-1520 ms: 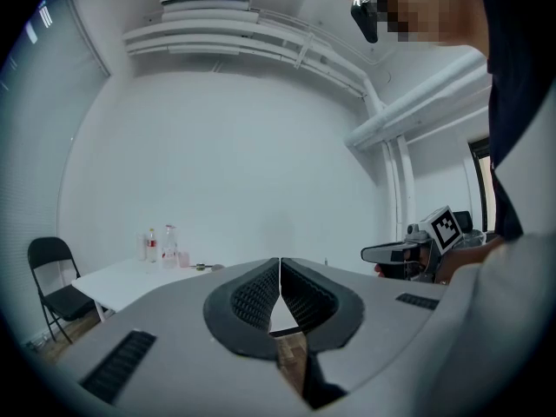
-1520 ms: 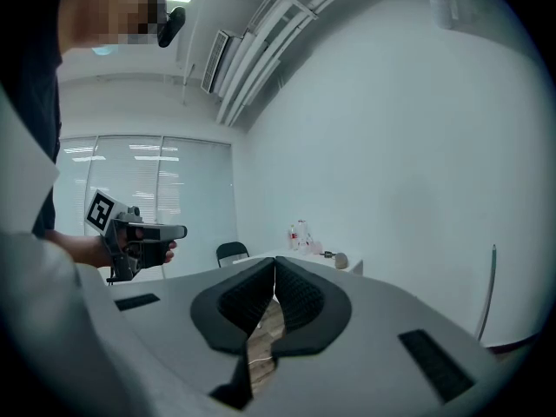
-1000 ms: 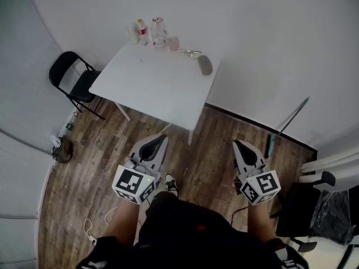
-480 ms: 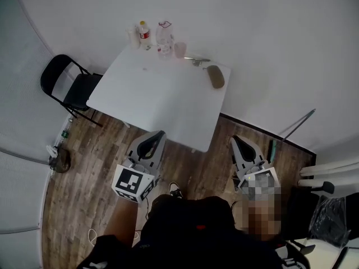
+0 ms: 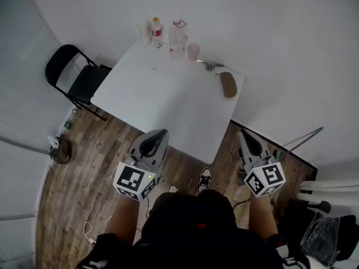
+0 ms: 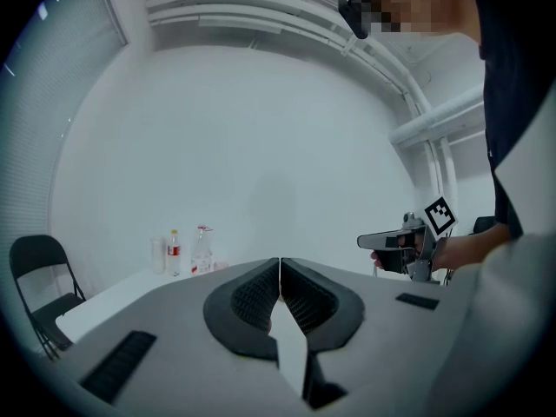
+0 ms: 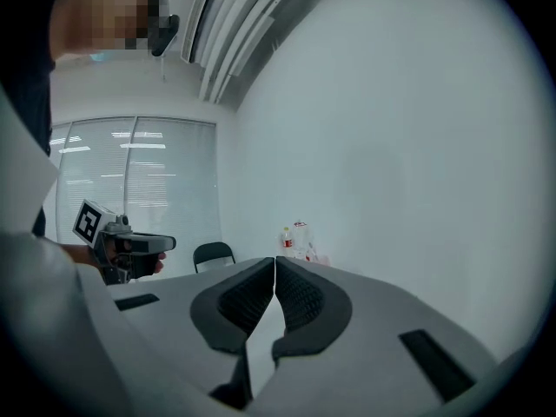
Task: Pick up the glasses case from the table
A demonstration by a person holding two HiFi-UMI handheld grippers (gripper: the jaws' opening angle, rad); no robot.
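Seen from above at the near edge of the white bench [image 5: 162, 105]: left tool [image 5: 159, 134] and right tool [image 5: 244, 136], both pressed fully closed with nothing between the pads, both held roughly level and pointing toward the far wall. Lying well ahead at the far right corner of the bench, close to the wall: the brown oval glasses case [image 5: 228, 84], untouched, just beside a small metallic item [image 5: 208, 64], possibly spectacles. Judged to be the approach stage, with no grasp yet begun. Probably best handled with the right tool, the nearer of the two: open wide before arriving, come in low along the right side of the bench, straddle the case across its narrow width, close on the middle rather than an end, then lift straight up. Worth keeping clear of the metallic item and of the pink cup [image 5: 193, 51] beyond it, and holding the left tool back. Likely a smooth, rounded shell, so apt to slip from a tip-only pinch. Grouped at the far left corner: a red-labelled bottle [image 5: 156, 29], a taller clear bottle [image 5: 178, 39] and a clear tumbler [image 5: 145, 32]. Writing on the red label too small to read; no brand legible on the case; only black-and-white square patterns, no lettering, on the marker cube [image 5: 134, 180] of either tool.
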